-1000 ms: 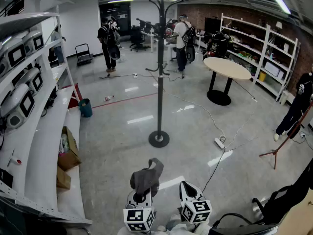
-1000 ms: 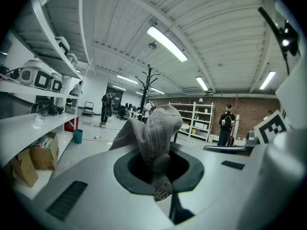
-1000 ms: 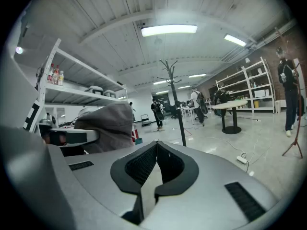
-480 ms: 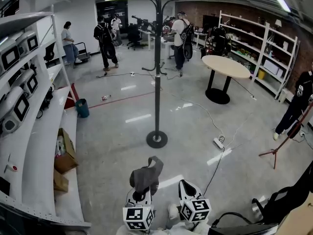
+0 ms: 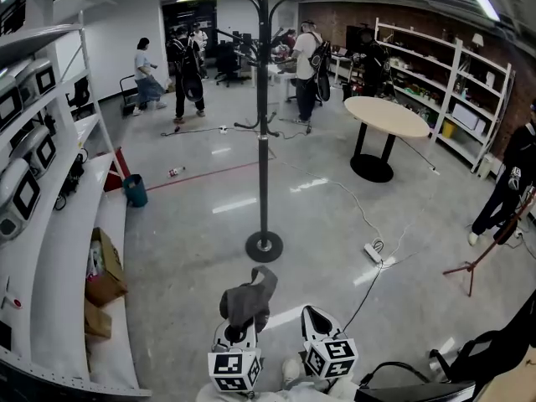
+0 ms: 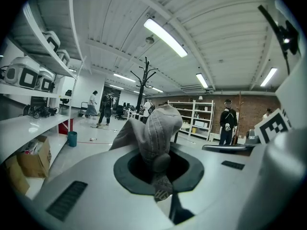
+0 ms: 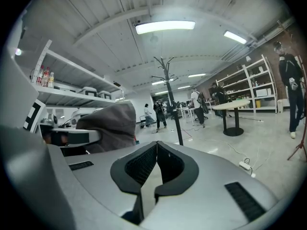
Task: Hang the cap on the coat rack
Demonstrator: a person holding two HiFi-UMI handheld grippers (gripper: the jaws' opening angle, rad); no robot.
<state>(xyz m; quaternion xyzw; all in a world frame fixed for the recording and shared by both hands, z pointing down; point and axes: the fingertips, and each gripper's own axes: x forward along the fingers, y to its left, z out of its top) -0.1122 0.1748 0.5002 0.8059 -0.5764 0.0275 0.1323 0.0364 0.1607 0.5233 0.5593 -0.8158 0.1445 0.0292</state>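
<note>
A grey cap [image 5: 249, 298] hangs bunched from my left gripper [image 5: 241, 335], which is shut on it low in the head view. In the left gripper view the cap [image 6: 152, 133] rises out of the closed jaws. My right gripper [image 5: 316, 318] sits beside it, shut with nothing between its pads, and its own view shows the right gripper [image 7: 154, 164] with jaws meeting. The cap [image 7: 108, 124] shows at the left of that view. The black coat rack [image 5: 263, 115] stands on the floor ahead, its round base [image 5: 264, 246] a short way in front of both grippers.
White shelving [image 5: 59, 249] with devices and cardboard boxes [image 5: 100, 266] runs along the left. A round table [image 5: 387, 117] stands at the right rear, a power strip [image 5: 373, 249] with cables lies on the floor, and several people stand in the background.
The view has shifted so the coat rack sits slightly closer and more to the left. A person has walked into view at the rear left. Both grippers keep their places and states.
</note>
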